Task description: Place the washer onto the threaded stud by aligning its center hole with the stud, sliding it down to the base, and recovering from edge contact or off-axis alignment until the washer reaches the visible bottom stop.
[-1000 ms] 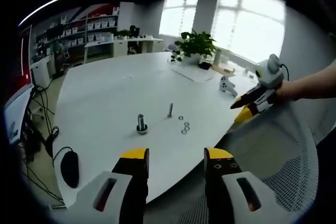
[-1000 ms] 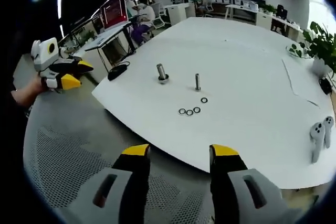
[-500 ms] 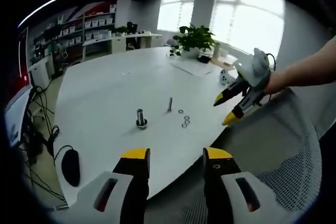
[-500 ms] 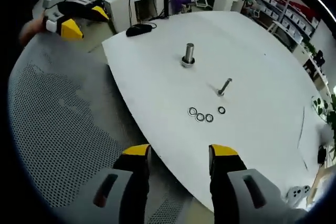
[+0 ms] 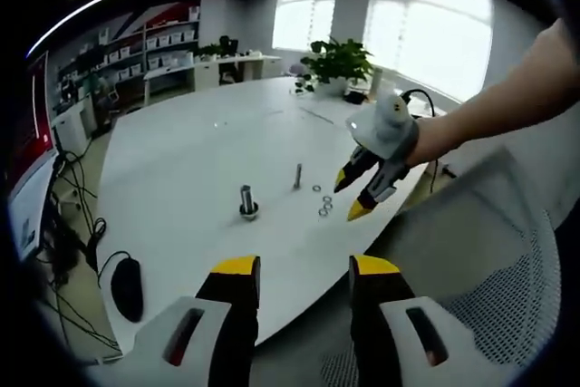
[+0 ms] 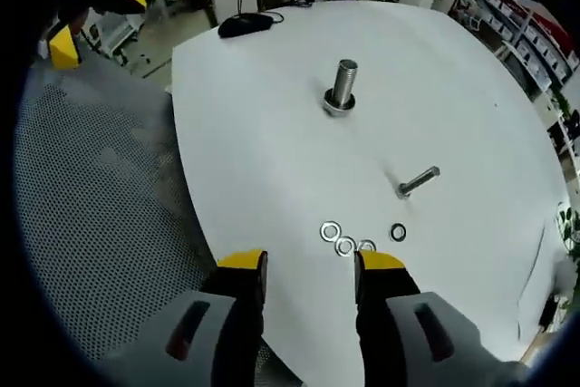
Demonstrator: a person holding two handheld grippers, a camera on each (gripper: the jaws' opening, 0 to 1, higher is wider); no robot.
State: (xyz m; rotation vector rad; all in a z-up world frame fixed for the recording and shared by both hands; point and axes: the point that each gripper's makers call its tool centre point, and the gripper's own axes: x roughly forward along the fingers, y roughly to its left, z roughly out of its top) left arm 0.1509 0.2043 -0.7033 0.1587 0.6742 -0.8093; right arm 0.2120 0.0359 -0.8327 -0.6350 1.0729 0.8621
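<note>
A thick threaded stud [image 5: 247, 201] [image 6: 342, 86] stands upright on the white table [image 5: 181, 151] [image 6: 263, 151]. A thinner stud [image 5: 297, 176] [image 6: 417, 181] stands to its right. Several steel washers [image 5: 322, 207] [image 6: 345, 245] lie loose on the table near the front edge. My right gripper [image 6: 310, 262] is open and empty, hovering just short of the washers. In the left gripper view it [image 5: 349, 198] reaches in from the right, held by a hand. My left gripper [image 5: 304, 269] is open and empty, back from the table's edge, and its yellow fingertips [image 6: 62, 45] appear at the top left of the right gripper view.
A black mouse [image 5: 127, 287] [image 6: 246, 24] lies near the table's left corner. A grey mesh chair [image 5: 480, 314] [image 6: 100, 224] sits in front of the table edge under both grippers. A potted plant [image 5: 337, 65] stands at the table's far side.
The right gripper has moved in over the table edge toward the washers, which now lie just ahead of its jaws. The left gripper has barely moved.
</note>
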